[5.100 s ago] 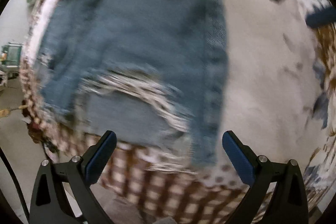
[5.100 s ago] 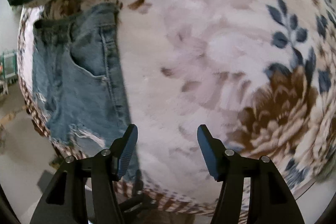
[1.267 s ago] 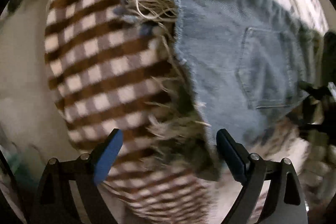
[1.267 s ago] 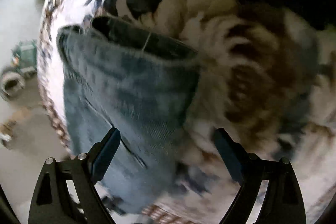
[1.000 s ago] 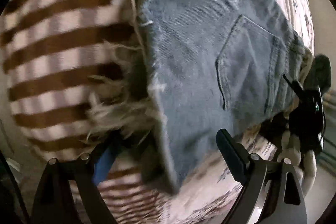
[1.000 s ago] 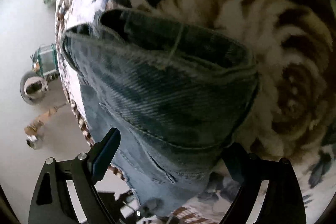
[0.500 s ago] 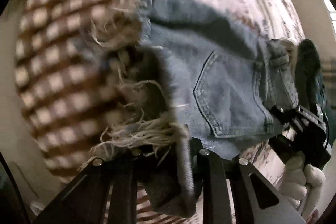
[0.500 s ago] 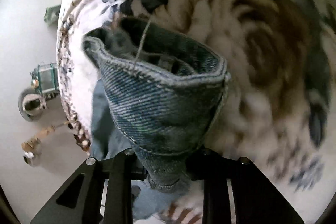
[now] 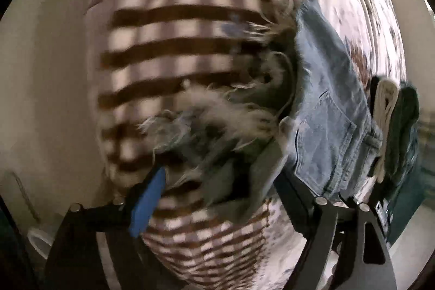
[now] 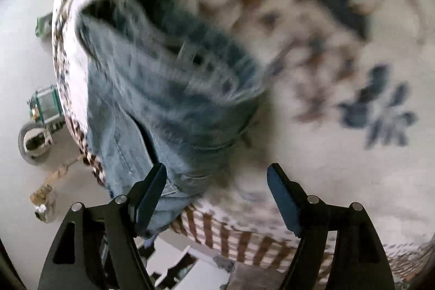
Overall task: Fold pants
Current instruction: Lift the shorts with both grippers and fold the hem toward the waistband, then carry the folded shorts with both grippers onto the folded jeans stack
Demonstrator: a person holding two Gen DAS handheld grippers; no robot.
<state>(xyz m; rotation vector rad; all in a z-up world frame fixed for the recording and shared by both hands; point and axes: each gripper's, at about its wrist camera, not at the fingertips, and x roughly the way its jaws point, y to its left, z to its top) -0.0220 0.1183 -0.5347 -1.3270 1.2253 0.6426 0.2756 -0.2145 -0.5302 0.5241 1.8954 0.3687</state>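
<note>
The pants are pale blue denim shorts (image 9: pixel 329 110) with a frayed white hem (image 9: pixel 217 116) and a back pocket, lying on a patterned blanket. In the left wrist view my left gripper (image 9: pixel 214 197) is open, its fingers spread on either side of the frayed hem and a fold of denim. In the right wrist view the shorts' waistband (image 10: pixel 168 89) is bunched and blurred, lying ahead and left of my right gripper (image 10: pixel 217 197), which is open and empty; its left finger (image 10: pixel 149 195) overlaps the denim edge.
The blanket has a brown-and-white checked border (image 9: pixel 176 31) and a white field with blue and brown flowers (image 10: pixel 375 110). Folded dark and white clothes (image 9: pixel 394 127) lie beyond the shorts. A pale floor with small objects (image 10: pixel 38 132) lies off the blanket's left edge.
Both grippers were shut on the shorts half a second ago, left on the hem, right on the waistband. Both have opened and let go. The waistband has dropped onto the blanket.
</note>
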